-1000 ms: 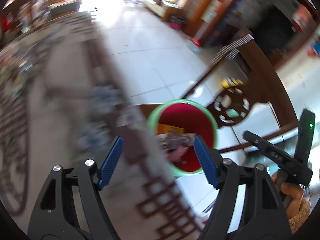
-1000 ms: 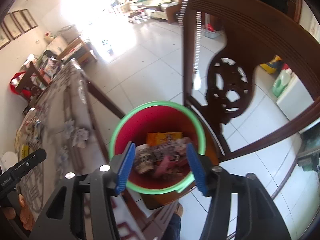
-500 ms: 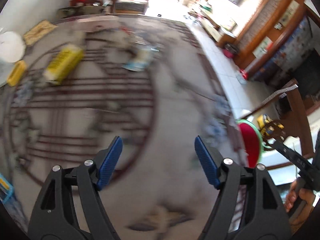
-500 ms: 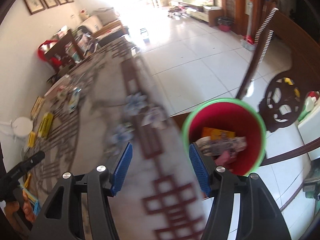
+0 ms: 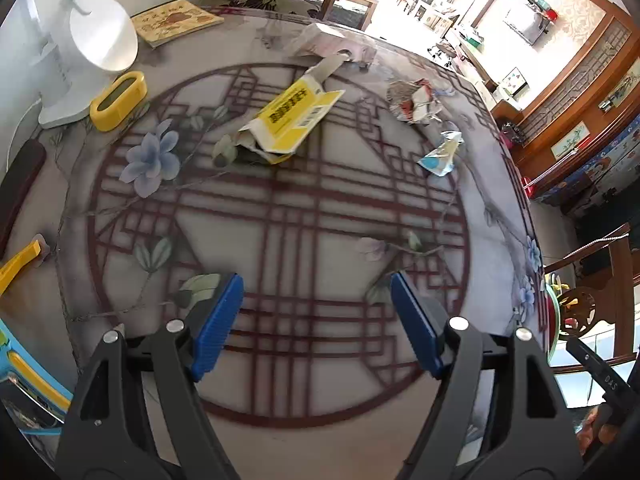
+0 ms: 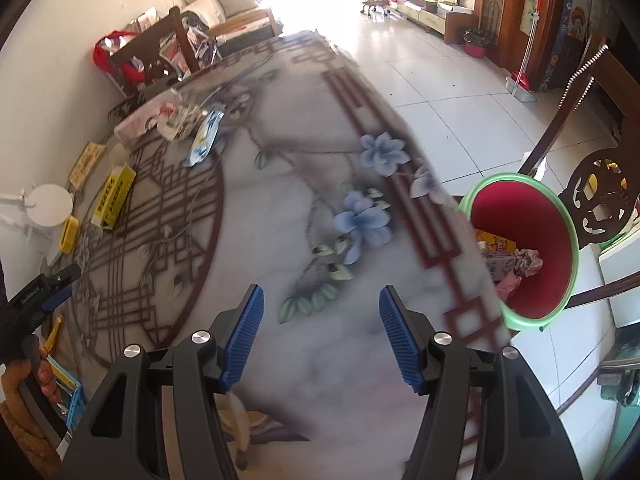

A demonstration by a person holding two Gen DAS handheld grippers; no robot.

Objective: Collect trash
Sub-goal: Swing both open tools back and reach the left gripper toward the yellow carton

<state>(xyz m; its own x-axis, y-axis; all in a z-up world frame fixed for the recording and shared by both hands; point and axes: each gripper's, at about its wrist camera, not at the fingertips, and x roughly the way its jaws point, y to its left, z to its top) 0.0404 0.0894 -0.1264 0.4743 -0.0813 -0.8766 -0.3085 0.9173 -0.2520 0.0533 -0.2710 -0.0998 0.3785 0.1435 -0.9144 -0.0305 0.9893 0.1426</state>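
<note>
My left gripper [image 5: 316,320] hangs over the patterned table [image 5: 280,220], jaws opening, nothing between them. Beyond it lie a torn yellow box [image 5: 288,120], a crumpled wrapper [image 5: 414,100] and a blue-white packet [image 5: 440,156]. My right gripper [image 6: 320,336] is open and empty above the table's near edge. The red bin with a green rim [image 6: 524,248] stands on the floor to its right, holding several bits of trash. The right wrist view also shows the yellow box [image 6: 114,192], the packet [image 6: 206,136], and the left gripper [image 6: 40,292] at the left edge.
A white lamp [image 5: 96,36], a yellow case [image 5: 118,100], a book [image 5: 176,20] and a dark bar [image 5: 20,176] sit along the table's far left. A carved wooden chair [image 6: 596,196] stands behind the bin. Tiled floor [image 6: 440,80] lies beyond.
Both grippers have swung away from the bin and over the table. The bin has slid from between the fingers to the right side of each view.
</note>
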